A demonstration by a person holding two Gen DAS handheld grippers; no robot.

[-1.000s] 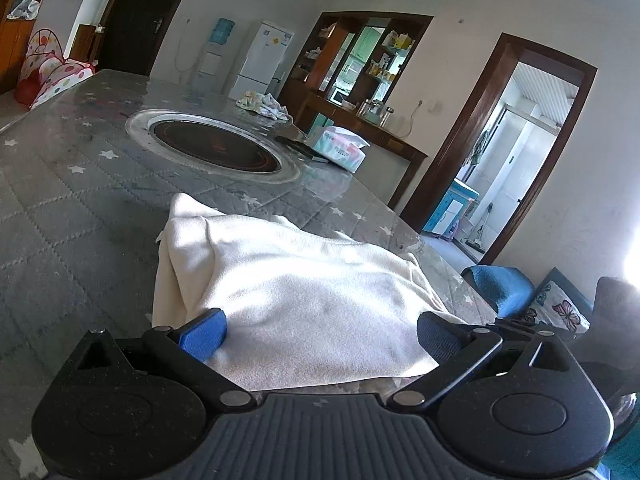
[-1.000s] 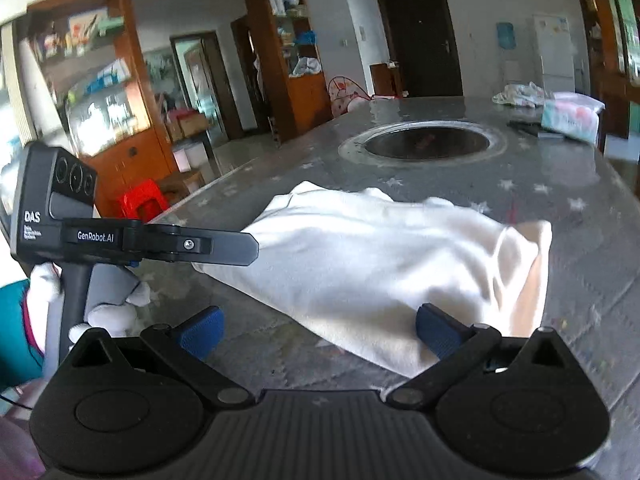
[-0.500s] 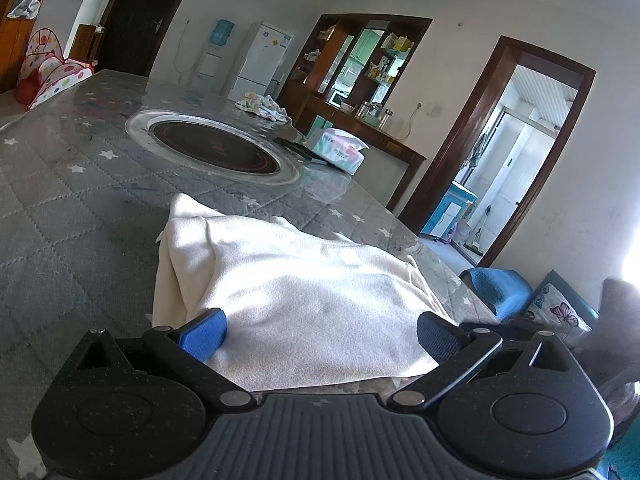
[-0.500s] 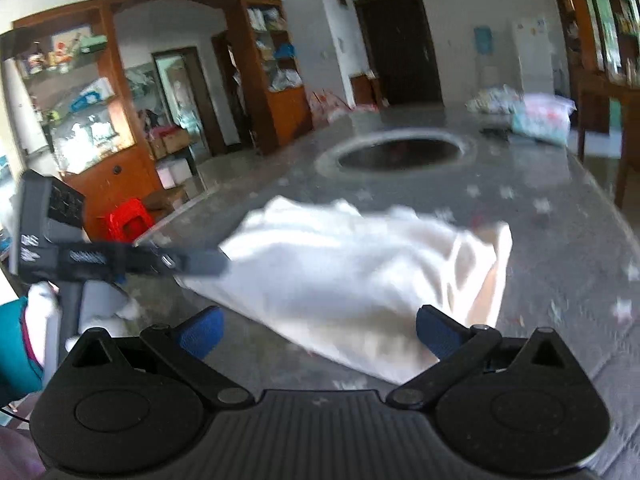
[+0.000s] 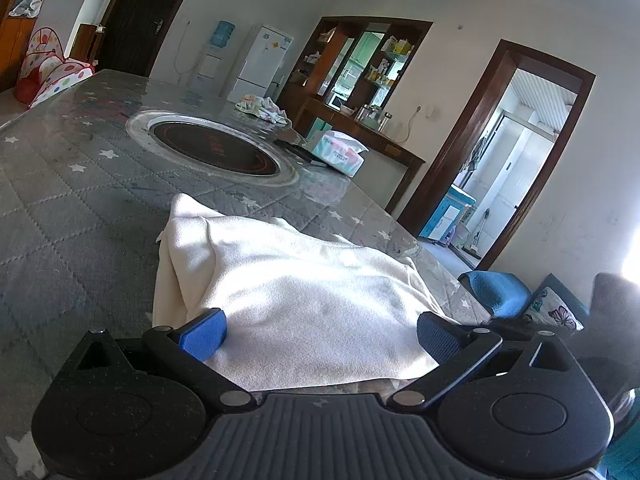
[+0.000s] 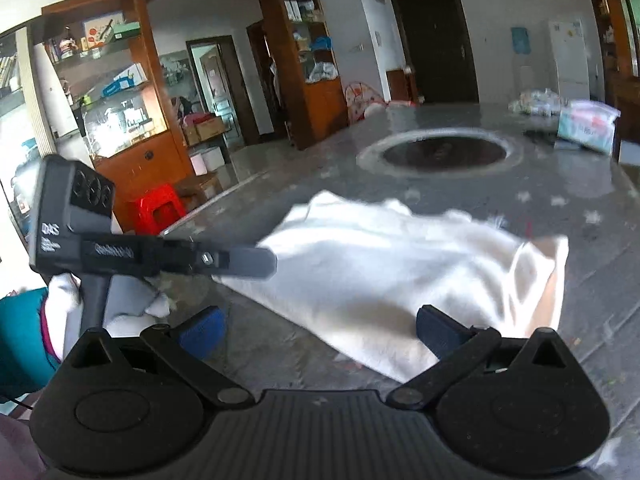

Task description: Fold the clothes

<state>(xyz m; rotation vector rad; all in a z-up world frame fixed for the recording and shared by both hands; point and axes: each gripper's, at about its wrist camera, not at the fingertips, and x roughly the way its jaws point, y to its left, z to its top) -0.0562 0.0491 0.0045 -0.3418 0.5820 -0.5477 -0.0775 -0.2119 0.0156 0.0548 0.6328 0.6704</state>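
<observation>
A cream-white garment (image 5: pixel 304 292) lies folded over on the grey star-patterned table (image 5: pixel 72 208). My left gripper (image 5: pixel 320 330) is open, its blue pads wide apart at the garment's near edge, holding nothing. In the right wrist view the same garment (image 6: pixel 400 264) lies ahead, one end turned up at the right. My right gripper (image 6: pixel 318 330) is open and empty, just short of the garment's near edge. The left gripper's body (image 6: pixel 120 240) shows at the left of that view, its tip over the garment's left edge.
A round inset cooktop (image 5: pixel 214 152) sits in the table's middle. A tissue pack (image 5: pixel 340 152), a flat dark object and a crumpled cloth (image 5: pixel 262 106) lie at the far side. The table's right edge runs close past the garment. A red stool (image 6: pixel 158 212) stands left.
The right gripper has swung and lifted back slightly, so its view is blurred. The left gripper has barely moved. The garment lies as before.
</observation>
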